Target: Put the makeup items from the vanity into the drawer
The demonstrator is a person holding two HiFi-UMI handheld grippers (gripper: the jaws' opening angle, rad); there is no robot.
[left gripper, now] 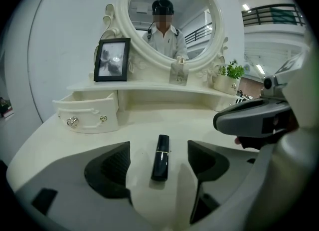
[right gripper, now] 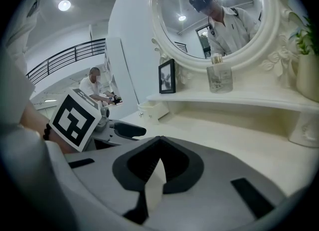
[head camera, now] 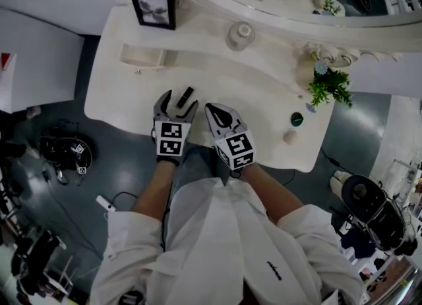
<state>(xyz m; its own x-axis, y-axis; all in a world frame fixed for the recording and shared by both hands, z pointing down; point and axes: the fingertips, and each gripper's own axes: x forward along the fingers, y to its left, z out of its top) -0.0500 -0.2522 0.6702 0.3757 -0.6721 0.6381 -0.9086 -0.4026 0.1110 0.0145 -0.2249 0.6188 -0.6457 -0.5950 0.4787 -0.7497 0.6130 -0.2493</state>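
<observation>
A black lipstick (left gripper: 160,157) lies flat on the white vanity top (head camera: 264,93), its long side pointing away from me. My left gripper (left gripper: 158,169) is open, one jaw on each side of the lipstick, and neither touches it. From the head view the lipstick (head camera: 186,95) sticks out past the left gripper (head camera: 175,107). My right gripper (head camera: 221,116) sits just to the right, shut with nothing in it; its jaws meet in the right gripper view (right gripper: 158,147). The small drawer (left gripper: 87,113) is pulled out at the vanity's left (head camera: 142,55).
A framed photo (head camera: 153,6) and a perfume bottle (head camera: 241,33) stand on the back shelf below the oval mirror (left gripper: 172,18). A potted plant (head camera: 331,85), a dark green round compact (head camera: 297,118) and a small beige item (head camera: 290,136) are at the right end.
</observation>
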